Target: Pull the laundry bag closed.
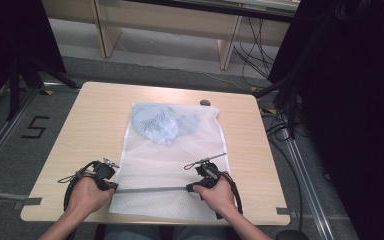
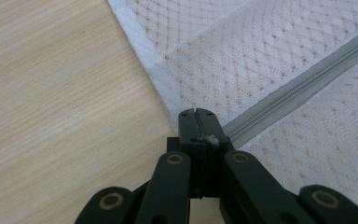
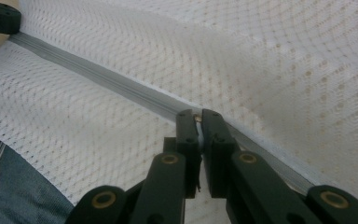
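Bare table (image 1: 95,120) lies left of the mesh bag (image 1: 172,160); a small grey object (image 1: 205,102) sits behind.

Overhead view — two close zipper (image 2: 303,81) views

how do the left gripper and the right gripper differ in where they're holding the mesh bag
The left gripper pinches the grey zipper at the mesh bag's side edge, over bare table; the right gripper pinches it farther along, with mesh on both sides. In the high view, the left sits at the bag's left edge, the right toward its right side. Both have shut fingers on the zipper line.
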A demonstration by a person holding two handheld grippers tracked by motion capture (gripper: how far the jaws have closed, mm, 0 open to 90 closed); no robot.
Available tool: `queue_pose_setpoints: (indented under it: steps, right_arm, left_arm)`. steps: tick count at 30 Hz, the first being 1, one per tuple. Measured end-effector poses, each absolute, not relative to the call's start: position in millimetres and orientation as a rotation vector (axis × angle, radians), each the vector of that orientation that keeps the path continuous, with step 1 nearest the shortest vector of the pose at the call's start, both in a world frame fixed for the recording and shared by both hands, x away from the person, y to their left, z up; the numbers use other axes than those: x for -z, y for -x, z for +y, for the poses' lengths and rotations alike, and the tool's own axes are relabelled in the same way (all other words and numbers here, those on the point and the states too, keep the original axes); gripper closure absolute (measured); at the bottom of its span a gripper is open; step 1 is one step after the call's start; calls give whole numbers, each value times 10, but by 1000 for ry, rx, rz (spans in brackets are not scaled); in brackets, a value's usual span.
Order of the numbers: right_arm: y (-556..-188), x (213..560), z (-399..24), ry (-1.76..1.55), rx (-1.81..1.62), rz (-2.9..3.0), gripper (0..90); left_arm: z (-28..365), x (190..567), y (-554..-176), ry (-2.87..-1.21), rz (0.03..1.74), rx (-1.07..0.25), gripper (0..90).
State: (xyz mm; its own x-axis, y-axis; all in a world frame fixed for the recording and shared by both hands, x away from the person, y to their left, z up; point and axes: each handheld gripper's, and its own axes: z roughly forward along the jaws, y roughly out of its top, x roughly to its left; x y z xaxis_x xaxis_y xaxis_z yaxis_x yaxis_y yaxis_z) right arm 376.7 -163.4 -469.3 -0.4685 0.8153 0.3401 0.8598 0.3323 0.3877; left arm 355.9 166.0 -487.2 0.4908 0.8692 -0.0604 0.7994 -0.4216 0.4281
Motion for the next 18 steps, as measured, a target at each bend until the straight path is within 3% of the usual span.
queue_pose_setpoints:
  steps: [18]
  right_arm:
    - [-3789,4698,-1728,1550,801,-2518,871]
  left_arm:
    - [1657,4871,-3558,-2339,1387,-242,900]
